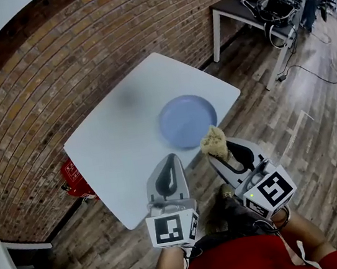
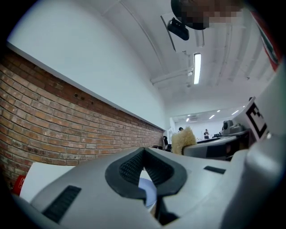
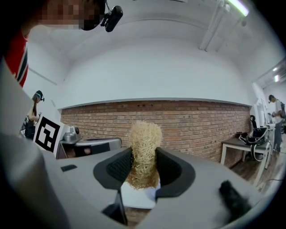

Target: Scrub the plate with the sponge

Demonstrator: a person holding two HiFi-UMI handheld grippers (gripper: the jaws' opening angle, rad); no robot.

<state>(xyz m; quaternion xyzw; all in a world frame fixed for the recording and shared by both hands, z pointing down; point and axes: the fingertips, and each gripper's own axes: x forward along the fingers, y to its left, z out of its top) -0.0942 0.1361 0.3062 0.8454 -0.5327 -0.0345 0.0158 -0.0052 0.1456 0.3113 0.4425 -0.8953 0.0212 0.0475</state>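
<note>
Plate (image 1: 188, 120), round and pale blue, lies unheld near white table's (image 1: 114, 151) edge. Tan fibrous sponge (image 3: 144, 152) is clamped in right gripper (image 1: 221, 152); left gripper (image 1: 171, 161) is closed, empty. Plate could be pushed off.

The head view looks steeply down on the table (image 1: 118, 132), both gripper views level along their jaws toward the brick wall (image 3: 201, 125); all share the plate (image 1: 188, 120).
</note>
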